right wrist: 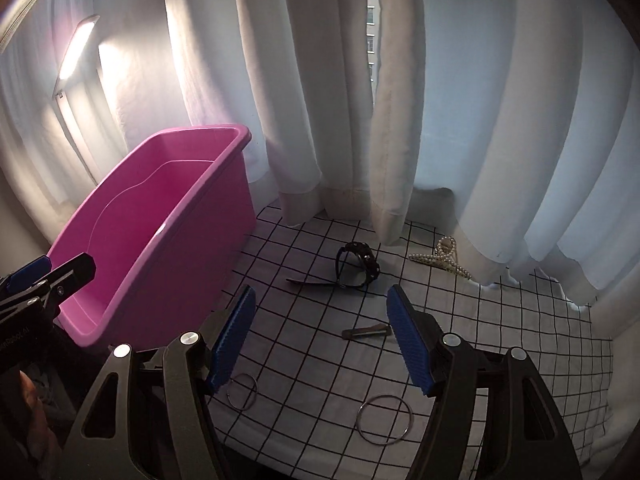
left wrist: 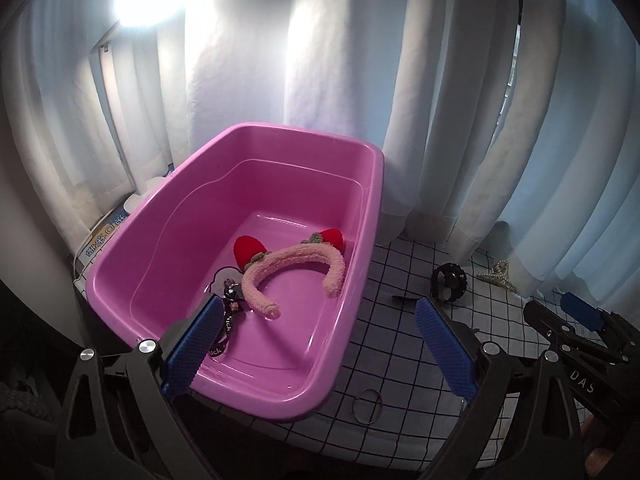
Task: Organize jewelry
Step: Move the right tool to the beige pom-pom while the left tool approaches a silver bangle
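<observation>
My left tongs [left wrist: 320,344] hang wide open over the near end of a glossy pink plastic tub [left wrist: 372,216], gripping nothing; my right tongs [right wrist: 322,340] are just as wide apart and empty above the table [right wrist: 500,360], which is covered in a white cloth with a thin black grid. The tub stands on the left part of that cloth, and inside it lies a fuzzy pink headband with two red strawberry ears [left wrist: 296,268], its arch resting on the tub floor beside a black printed strap with a small metal charm [left wrist: 230,308]. Out on the cloth, well apart from the tub, a black wristwatch with a studded bezel [right wrist: 356,268] lies with its band trailing to the left, and a pearl-covered hair claw [right wrist: 442,258] sits just at the curtain hem. Nearer to me are a small brown flat hair clip [right wrist: 366,332] and two thin silver bangles, one [right wrist: 385,419] near the table's front edge and another [right wrist: 242,391] partly behind my right tongs' left finger. Pale pleated curtains [right wrist: 500,120] close off the back of the room, a slit between them showing a building outside, and a lit slim lamp bar [right wrist: 78,46] glows at the left.
</observation>
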A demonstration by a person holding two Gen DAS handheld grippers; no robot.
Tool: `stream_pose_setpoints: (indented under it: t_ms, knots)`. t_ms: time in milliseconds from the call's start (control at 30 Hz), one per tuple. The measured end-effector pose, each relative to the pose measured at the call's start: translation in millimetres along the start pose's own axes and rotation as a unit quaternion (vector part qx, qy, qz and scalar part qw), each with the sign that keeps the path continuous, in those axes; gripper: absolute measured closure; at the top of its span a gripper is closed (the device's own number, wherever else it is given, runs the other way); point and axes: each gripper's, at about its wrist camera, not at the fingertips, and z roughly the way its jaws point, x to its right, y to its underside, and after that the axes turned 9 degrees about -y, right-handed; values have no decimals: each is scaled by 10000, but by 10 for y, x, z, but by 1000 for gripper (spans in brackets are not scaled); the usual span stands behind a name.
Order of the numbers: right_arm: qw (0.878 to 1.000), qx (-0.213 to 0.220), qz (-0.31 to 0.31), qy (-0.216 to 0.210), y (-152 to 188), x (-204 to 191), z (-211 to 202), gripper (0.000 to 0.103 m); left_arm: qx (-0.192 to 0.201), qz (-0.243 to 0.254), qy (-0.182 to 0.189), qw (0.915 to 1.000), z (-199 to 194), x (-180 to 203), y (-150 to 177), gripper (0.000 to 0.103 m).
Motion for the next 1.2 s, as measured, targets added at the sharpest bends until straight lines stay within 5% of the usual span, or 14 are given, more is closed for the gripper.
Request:
stream_pose_setpoints:
  t_ms: [600, 1200]
  knots:
    - [9797, -256, 1781, 879, 1211, 1543, -580, 38, -650, 923, 751, 9908, 296, 826, 752, 7]
    - [9780, -906, 1803, 529, 1858, 1415, -16, 38, -1449, 1286, 488, 9798, 809, 818, 1390, 7]
